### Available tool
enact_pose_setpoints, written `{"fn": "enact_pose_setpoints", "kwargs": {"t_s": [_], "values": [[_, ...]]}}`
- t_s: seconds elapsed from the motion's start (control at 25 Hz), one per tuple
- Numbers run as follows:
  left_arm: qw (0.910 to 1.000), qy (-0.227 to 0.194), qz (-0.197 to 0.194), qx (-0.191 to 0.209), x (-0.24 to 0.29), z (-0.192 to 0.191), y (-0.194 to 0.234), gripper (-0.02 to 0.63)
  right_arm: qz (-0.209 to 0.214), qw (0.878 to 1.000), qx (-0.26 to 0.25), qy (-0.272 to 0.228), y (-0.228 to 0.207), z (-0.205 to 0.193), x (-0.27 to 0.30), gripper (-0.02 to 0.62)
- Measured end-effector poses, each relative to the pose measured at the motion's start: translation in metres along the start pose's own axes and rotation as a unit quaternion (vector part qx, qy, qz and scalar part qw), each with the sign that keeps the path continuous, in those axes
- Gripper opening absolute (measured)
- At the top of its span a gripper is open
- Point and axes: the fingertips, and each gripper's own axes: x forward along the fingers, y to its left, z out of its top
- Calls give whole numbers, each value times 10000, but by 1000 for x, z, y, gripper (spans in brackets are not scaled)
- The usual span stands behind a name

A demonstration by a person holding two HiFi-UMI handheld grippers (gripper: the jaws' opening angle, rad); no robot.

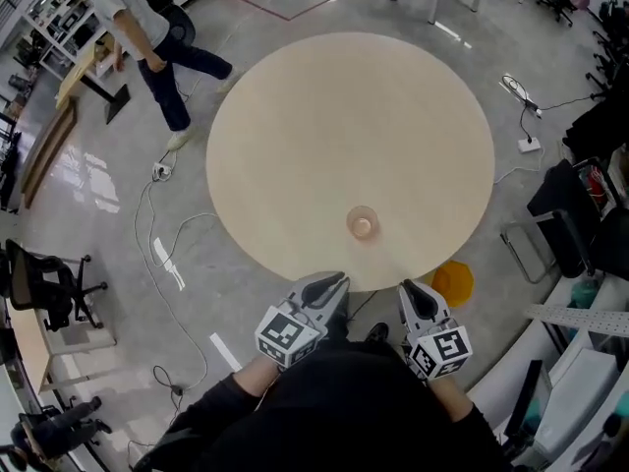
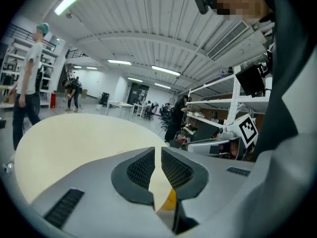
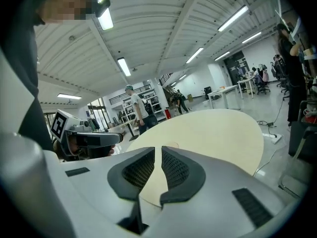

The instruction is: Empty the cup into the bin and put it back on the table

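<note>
- The wearer's dark sleeves (image 1: 226, 401) fill the bottom of the head view, with both tools held out just short of the table's near edge.
- The left gripper (image 1: 337, 281) has its jaws drawn together. Its own view shows only a sliver between the ribbed pads (image 2: 141, 170), and nothing is caught there. Its marker cube (image 1: 287, 335) faces up.
- The right gripper (image 1: 410, 289) is likewise closed and empty. Its pads (image 3: 173, 170) nearly meet, and bare tabletop shows through the slit.
- The orange bin (image 1: 453, 281) stands on the floor just beside the right gripper and partly under the table's rim. A strip of orange also shows below the left gripper's jaw tips in the left gripper view.
- The cup (image 1: 363, 224), clear with something pale inside, stands upright on the round table (image 1: 344, 106). It is near the edge closest to the grippers and apart from both.
- The rest of the beige top is bare.
- On the grey floor, cables (image 1: 162, 264) trail to the left by an office chair (image 1: 44, 288), and a power strip (image 1: 529, 146) lies to the right.
- Farthest off, a walking person (image 1: 147, 37) passes at the upper left.
</note>
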Motion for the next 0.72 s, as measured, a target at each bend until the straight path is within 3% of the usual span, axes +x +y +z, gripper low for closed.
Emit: {"fn": "enact_pose_setpoints", "kwargs": {"t_s": [0.2, 0.32, 0.52, 0.72], "values": [[9981, 471, -278, 295, 29, -11, 57, 86, -94, 9989, -267, 386, -21, -5, 53, 131], [9908, 898, -516, 867, 48, -27, 81, 148, -97, 9954, -650, 696, -36, -15, 78, 156], [9663, 1623, -1072, 1685, 78, -61, 111, 221, 122, 9822, -1371, 1282, -57, -37, 116, 233], [9295, 2232, -1640, 2435, 104, -90, 133, 230, 549, 9689, -1620, 1786, -66, -65, 145, 245]]}}
